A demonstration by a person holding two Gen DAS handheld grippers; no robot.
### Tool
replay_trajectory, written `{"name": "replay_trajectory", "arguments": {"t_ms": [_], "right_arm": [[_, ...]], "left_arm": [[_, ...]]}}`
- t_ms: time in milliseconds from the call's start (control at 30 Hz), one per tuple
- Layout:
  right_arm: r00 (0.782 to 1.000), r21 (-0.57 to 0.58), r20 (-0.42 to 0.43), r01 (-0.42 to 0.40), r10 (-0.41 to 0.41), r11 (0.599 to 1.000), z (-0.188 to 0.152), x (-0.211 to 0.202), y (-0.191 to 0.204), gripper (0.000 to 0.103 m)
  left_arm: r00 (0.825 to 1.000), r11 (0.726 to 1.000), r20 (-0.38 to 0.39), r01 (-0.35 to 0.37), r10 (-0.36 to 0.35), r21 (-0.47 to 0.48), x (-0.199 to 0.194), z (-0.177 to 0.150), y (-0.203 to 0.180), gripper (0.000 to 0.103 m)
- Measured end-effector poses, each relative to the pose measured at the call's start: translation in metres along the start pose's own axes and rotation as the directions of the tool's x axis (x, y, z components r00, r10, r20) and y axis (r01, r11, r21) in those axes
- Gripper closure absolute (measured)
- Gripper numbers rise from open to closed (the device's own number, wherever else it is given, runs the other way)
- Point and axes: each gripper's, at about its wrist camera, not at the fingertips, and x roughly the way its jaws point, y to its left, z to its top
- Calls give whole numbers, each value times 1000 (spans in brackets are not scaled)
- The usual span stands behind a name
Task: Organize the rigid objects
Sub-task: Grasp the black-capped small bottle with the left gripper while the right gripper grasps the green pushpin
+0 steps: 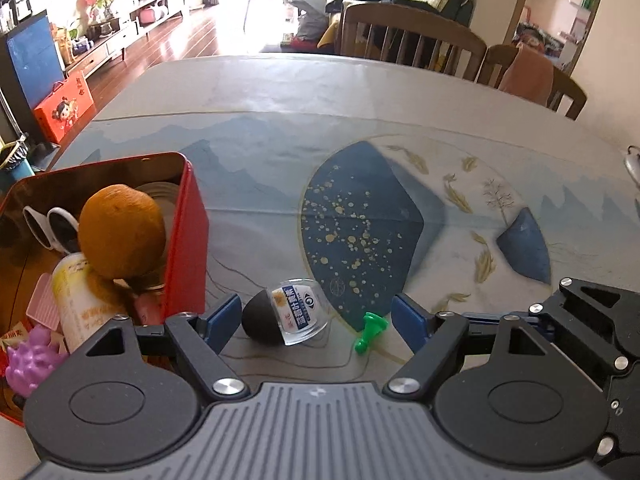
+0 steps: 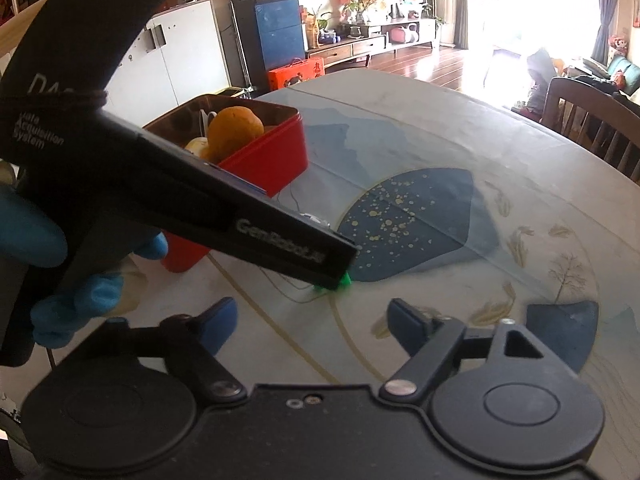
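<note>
In the left wrist view a small jelly cup (image 1: 286,312), black with a clear labelled lid, lies on its side on the table between the wide-apart blue fingers of my left gripper (image 1: 316,320), which is open and touches nothing. A green plastic piece (image 1: 370,330) lies just right of the cup, also inside the gap. The red tin box (image 1: 188,240) at the left holds an orange (image 1: 120,232), sunglasses, a bottle and toys. In the right wrist view my right gripper (image 2: 310,324) is open and empty, hovering behind the left gripper's body (image 2: 200,200), which hides most of the green piece (image 2: 344,280).
A patterned blue and white cloth covers the table (image 1: 360,120). Wooden chairs (image 1: 412,36) stand at the far edge. A gloved hand (image 2: 80,280) holds the left gripper. The red box (image 2: 260,152) sits close to the left gripper's left finger.
</note>
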Motion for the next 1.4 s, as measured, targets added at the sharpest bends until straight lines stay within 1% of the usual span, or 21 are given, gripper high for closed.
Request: {"name": "replay_trajectory", "arguments": {"t_ms": [167,233,300,367,500,600,700,733,800,867,900,933,1067,1167,1233,1300,1400], "right_arm": [[1000,-9,13,-6,6,1000,2,5,-4,27],[1000,-19,16,-7,7,1000,2,7,-5,29],[1000,-21,17,-11,12,1000,2,10,-6,32],[1000,-17,18,-16,16,1000,3,13,-7,32],[999,-26,26,-38,38,999,2,14,-9,34],[999,-37,29,-41,42,998,2,17,-9,36],[998,-47,36,-44,46,998,4,21,-9,38],[998,-54,40,-46,48,997,5,22,-9,39],[997,-68,46,-60,63,996,6,23,-7,39],[995,-89,58,-70,76,994,5,23,-5,41],[995,-96,61,-70,76,993,4,23,-3,43],[995,-102,60,-68,74,992,4,24,-2,45],[994,-87,60,-88,93,992,-1,26,-3,46],[993,-92,63,-96,102,991,-2,26,-4,47],[992,-102,65,-100,107,990,-1,26,-4,47],[991,-105,68,-106,114,989,-2,27,-5,49],[990,-117,70,-110,119,987,-1,28,-7,50]], "left_arm": [[1000,1000,0,-23,23,-17,7,2,-7,21],[999,998,3,-53,53,-44,7,3,-7,21],[997,995,-17,-72,71,-73,9,5,-9,21],[995,990,-32,-92,89,-111,9,6,-11,21],[993,983,-35,-117,113,-140,9,7,-10,22],[994,982,-39,-104,99,-156,12,11,-8,22],[992,984,-33,-126,123,-126,14,12,-11,25],[991,983,-35,-133,129,-125,13,12,-10,26],[992,982,-20,-128,126,-139,9,9,-8,26],[991,983,-1,-136,137,-125,5,4,-6,27],[990,984,4,-137,138,-117,3,1,-6,28],[992,986,13,-122,125,-114,0,-2,-6,29],[993,989,28,-114,117,-96,-6,-14,-9,29],[993,990,22,-114,117,-82,-7,-18,-14,29],[992,989,20,-121,124,-88,-6,-17,-14,29],[992,987,19,-118,121,-113,-4,-13,-12,29],[987,979,1,-156,158,-129,3,-3,-11,29]]}}
